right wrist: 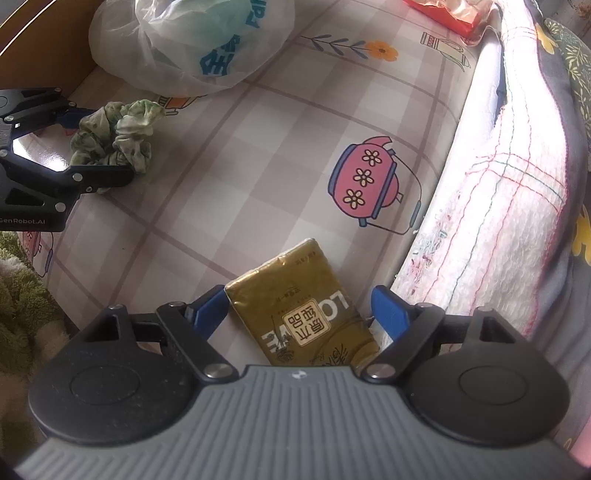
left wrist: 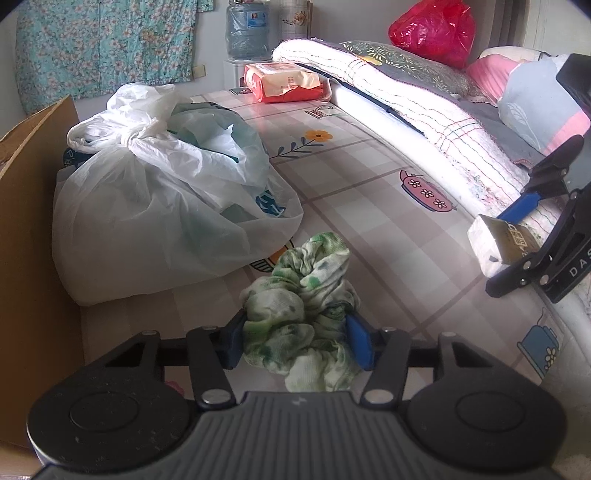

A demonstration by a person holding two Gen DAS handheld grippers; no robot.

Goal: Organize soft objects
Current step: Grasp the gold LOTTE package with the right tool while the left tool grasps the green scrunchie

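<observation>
Left wrist view: left tool [left wrist: 295, 341] seemingly pinching green scrunchie [left wrist: 303, 314].

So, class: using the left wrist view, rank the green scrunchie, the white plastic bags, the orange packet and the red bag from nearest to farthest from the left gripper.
1. Green scrunchie: between the left gripper's blue pads.
2. White plastic bags: just beyond, to the left.
3. Orange packet: far end of the patterned mat.
4. Red bag: farthest, top right, on the bedding.

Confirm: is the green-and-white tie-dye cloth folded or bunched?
Bunched. The green-and-white tie-dye cloth lies crumpled in ruffled folds on the checked mat, between the left gripper pads.
</observation>
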